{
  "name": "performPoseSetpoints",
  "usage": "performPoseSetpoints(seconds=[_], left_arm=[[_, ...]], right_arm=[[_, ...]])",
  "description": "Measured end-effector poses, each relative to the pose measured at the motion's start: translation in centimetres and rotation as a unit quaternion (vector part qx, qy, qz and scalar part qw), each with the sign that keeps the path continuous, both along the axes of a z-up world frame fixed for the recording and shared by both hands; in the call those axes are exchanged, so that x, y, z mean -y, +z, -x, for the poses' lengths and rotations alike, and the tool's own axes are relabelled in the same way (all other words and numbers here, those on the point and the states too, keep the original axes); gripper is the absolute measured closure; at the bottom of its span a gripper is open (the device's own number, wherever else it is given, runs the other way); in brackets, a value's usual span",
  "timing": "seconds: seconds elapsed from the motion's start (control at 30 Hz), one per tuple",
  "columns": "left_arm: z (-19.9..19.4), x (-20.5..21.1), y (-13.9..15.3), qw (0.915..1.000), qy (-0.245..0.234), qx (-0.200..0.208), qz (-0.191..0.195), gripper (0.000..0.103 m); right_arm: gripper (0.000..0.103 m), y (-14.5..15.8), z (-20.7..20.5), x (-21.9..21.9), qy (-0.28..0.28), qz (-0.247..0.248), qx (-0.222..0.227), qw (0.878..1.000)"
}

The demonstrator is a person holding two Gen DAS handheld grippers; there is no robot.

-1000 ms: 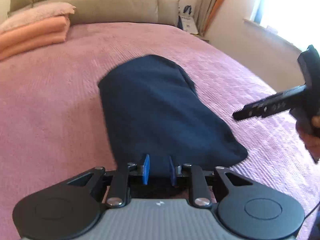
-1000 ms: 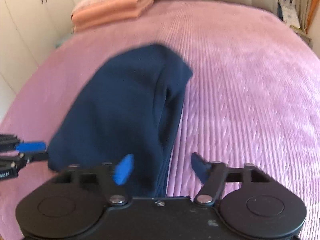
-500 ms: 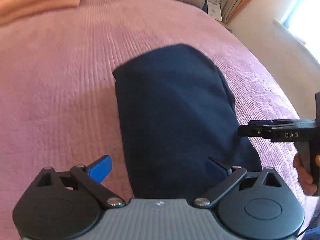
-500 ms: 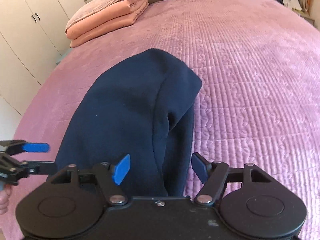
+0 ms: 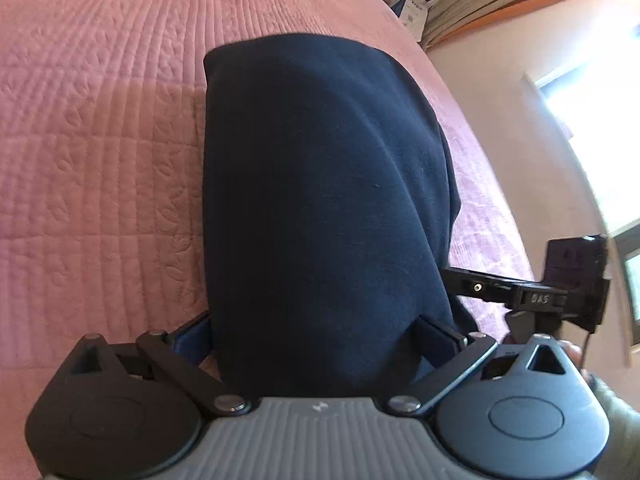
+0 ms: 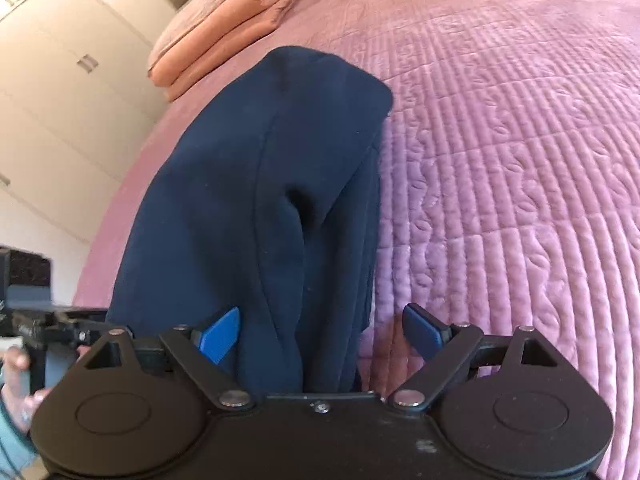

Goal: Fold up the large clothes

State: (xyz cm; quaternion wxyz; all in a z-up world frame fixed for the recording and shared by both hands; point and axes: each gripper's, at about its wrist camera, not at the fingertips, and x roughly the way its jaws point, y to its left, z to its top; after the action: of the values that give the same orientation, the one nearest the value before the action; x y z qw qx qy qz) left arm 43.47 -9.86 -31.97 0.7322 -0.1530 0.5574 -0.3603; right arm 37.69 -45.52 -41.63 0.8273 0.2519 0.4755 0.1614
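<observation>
A dark navy garment (image 5: 320, 180) lies folded into a long strip on the pink quilted bedspread (image 5: 100, 160). My left gripper (image 5: 316, 334) is low over its near end, open wide, one finger on each side of the cloth and neither pad pressing. In the right wrist view the garment (image 6: 260, 180) shows stacked folds along its right edge. My right gripper (image 6: 322, 332) straddles that edge at the near end; its jaws are opening, with cloth between the blue pads but not pinched. Each gripper shows in the other's view: right gripper (image 5: 520, 296), left gripper (image 6: 40, 324).
Folded peach blankets (image 6: 228, 36) are stacked at the head of the bed, near white wardrobe doors (image 6: 60, 80). A bag (image 5: 416, 4), curtains and a bright window (image 5: 592, 120) lie past the bed's right side. The bedspread (image 6: 500, 160) stretches wide to the right.
Both grippers have dropped closer to the garment's near end and tilted down. The left jaws went from nearly shut to wide apart; the right jaws spread wider.
</observation>
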Motion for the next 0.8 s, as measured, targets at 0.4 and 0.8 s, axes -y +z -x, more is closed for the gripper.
performPoseSetpoints(seconds=[0.4, 0.8], left_arm=[[0.6, -0.1, -0.9, 0.9974, 0.02, 0.03, 0.062, 0.027], [10.7, -7.2, 6.9, 0.9828, 0.052, 0.103, 0.144, 0.04]], right_arm=[[0.034, -1.0, -1.3, -0.6, 0.03, -0.096, 0.025, 0.995], [0.038, 10.0, 5.5, -6.8, 0.068, -0.035, 0.136, 0.988]])
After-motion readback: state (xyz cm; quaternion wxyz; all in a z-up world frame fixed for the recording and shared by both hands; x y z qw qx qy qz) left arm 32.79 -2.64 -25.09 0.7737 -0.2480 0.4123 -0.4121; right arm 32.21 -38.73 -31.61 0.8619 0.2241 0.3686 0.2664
